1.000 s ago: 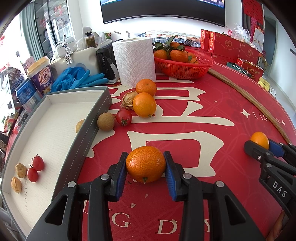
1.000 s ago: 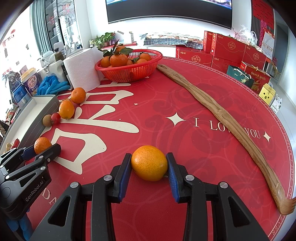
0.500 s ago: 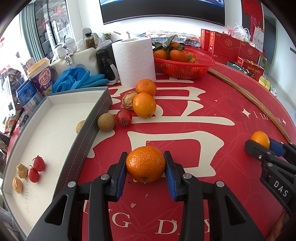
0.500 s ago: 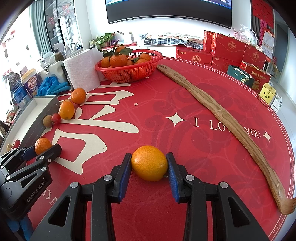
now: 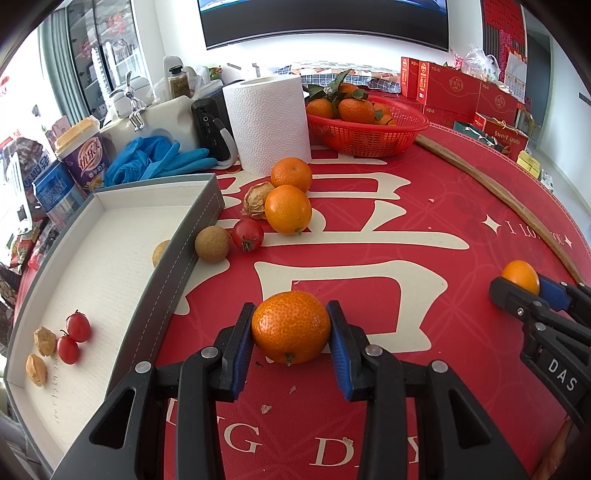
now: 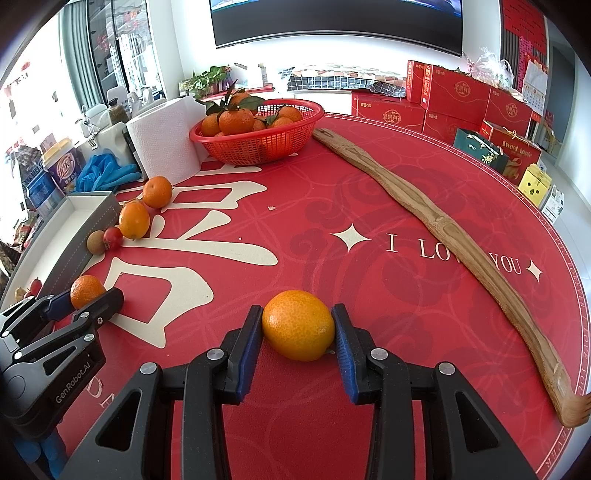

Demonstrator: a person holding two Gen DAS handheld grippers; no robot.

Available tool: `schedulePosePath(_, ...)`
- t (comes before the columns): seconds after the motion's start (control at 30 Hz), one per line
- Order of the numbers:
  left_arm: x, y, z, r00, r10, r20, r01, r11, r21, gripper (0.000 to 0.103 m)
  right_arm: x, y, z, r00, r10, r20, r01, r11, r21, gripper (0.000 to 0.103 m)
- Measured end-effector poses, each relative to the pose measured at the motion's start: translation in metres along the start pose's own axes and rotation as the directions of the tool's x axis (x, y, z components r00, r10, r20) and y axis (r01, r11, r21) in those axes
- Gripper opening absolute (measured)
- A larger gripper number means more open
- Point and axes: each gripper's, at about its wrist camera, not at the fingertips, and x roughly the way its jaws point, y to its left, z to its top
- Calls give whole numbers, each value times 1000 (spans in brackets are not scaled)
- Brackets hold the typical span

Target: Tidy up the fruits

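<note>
Round table [image 6: 369, 206] under a red cloth with big cream characters and "I LOVE YOU" lettering; bright room, dark screen [image 6: 336, 22] on the far wall, red gift boxes [image 6: 461, 99] stacked far right. Left side of table: grey tray [image 5: 184, 258] with white lining, holding two cherry tomatoes [image 5: 74, 338], a few brown husked fruits and one longan by its wall. Behind the tray: purple cup [image 5: 86, 155], blue gloves [image 5: 159, 158], paper towel roll [image 5: 267, 122]. Just outside the tray wall: a longan [image 5: 212, 243], a loose cherry tomato [image 5: 247, 234], then two tangerines [image 5: 290, 194] with a dried husk beside them. Farther back, red basket [image 6: 258, 140] of leafy tangerines. A long wooden stick [image 6: 443, 236] runs along the right half. Left hand-held gripper [image 5: 291, 343] low over the table, level, pointing toward the far side, blue pads pressed on both sides of a rough-skinned tangerine [image 5: 291, 326] that sits at cloth level near the tray; contact with the cloth can't be told. Right hand-held gripper [image 6: 298, 338] well apart to the right, same low level pose, pads closed against a smoother orange [image 6: 298, 325] near the table's middle front.
</note>
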Motion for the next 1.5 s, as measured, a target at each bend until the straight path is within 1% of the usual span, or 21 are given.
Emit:
schedulePosePath(0.83, 0, -3, 0, 1000, 12, 2, -12, 1000, 14, 41, 1, 2, 2, 1000, 6, 1, -6, 1000, 8, 39)
schedulePosePath(1.1, 0, 0, -1, 1000, -16, 0, 16, 1000, -6, 40, 2, 7, 2, 1000, 5, 1, -5, 1000, 11, 39)
schedulePosePath(1.23, -5, 1, -5, 1000, -29, -5, 29, 1000, 8, 40, 1, 2, 3, 999, 33, -11, -33, 999, 26, 39)
schedulePosePath(1.37, -9, 20, -4, 996, -81, -26, 80, 996, -44, 40, 1, -12, 8, 993, 110, -41, -105, 988, 113, 38)
schedulePosePath(1.43, -15, 27, -4, 996, -88, -18, 87, 994, -61, 40, 1, -16, 8, 991, 125, -49, -117, 983, 140, 38)
schedulePosePath(1.5, -23, 40, -3, 997, -83, 6, 83, 994, -74, 40, 2, -15, 10, 990, 124, -60, -114, 982, 148, 38)
